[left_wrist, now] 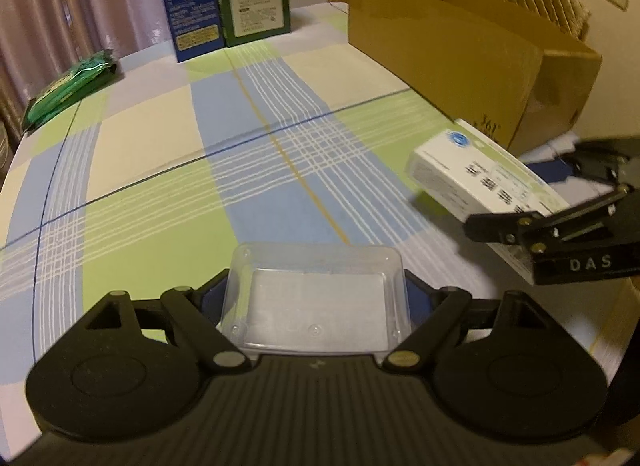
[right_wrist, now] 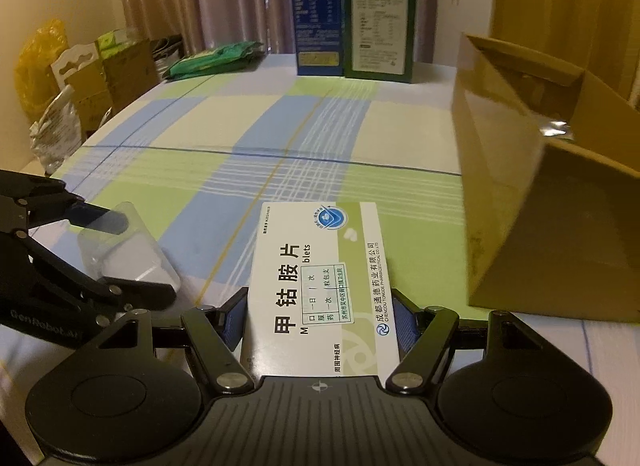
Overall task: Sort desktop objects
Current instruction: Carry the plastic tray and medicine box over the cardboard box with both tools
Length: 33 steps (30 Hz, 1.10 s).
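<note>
A clear plastic tray (left_wrist: 316,314) sits between the blue pads of my left gripper (left_wrist: 316,292), which is shut on its two sides, low over the checked tablecloth (left_wrist: 160,169). From the right wrist view the same tray (right_wrist: 128,254) and left gripper (right_wrist: 116,254) show at the left. My right gripper (right_wrist: 320,310) is shut on a white and green medicine box (right_wrist: 320,286), pads pressed on its long sides. In the left wrist view that medicine box (left_wrist: 472,173) hangs just off the cloth in the right gripper (left_wrist: 516,221), with a shadow under it.
An open cardboard box (left_wrist: 440,53) (right_wrist: 540,185) stands along the table's right side. At the far edge stand a blue carton (right_wrist: 318,13) and a green carton (right_wrist: 380,25). A green packet (left_wrist: 68,85) lies far left. Bags and boxes (right_wrist: 80,77) crowd beyond the left table edge.
</note>
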Each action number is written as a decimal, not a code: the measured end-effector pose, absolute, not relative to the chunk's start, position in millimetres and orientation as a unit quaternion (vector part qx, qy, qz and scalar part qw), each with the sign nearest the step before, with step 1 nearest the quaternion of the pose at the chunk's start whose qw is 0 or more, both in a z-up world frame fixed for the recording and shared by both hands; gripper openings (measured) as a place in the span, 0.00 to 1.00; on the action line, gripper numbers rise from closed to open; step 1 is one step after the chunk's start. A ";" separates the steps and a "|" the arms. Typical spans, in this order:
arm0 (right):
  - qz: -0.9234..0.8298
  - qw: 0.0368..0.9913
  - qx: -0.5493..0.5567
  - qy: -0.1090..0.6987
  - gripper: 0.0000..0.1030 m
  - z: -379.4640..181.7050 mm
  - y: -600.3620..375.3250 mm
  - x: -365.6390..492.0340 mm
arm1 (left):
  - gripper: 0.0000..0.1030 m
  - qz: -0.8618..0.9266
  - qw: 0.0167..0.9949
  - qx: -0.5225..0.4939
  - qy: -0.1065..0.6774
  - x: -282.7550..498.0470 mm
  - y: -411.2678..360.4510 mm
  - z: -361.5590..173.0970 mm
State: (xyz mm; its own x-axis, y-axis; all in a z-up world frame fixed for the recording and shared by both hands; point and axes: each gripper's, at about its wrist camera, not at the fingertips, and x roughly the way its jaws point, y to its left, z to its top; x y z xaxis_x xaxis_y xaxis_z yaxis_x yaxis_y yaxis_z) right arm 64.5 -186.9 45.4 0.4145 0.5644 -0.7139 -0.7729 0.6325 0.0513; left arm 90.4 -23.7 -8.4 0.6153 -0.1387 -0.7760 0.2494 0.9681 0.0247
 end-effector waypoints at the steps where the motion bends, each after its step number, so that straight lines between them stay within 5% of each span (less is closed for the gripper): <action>1: 0.399 0.831 -0.143 0.362 0.66 47.7 -190.6 63.6 | 0.80 -0.103 0.897 0.058 0.425 88.7 -24.9 -6.2; 10: 0.377 0.845 -0.107 0.364 0.66 79.4 -221.2 43.0 | 0.80 -0.078 0.908 -0.016 0.412 66.5 -47.6 22.7; 33: 0.312 0.904 -0.071 0.283 0.66 195.4 -299.3 66.9 | 0.80 -0.127 0.931 0.001 0.343 69.0 -135.1 120.3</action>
State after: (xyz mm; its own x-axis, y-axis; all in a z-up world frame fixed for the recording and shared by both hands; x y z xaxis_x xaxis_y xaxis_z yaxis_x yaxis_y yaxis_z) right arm 66.9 -299.3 195.4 0.6442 0.5243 -0.5569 -0.6052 0.7946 0.0482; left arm 69.0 -135.1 120.3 0.7318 -0.2359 -0.6394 0.2377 0.9676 -0.0849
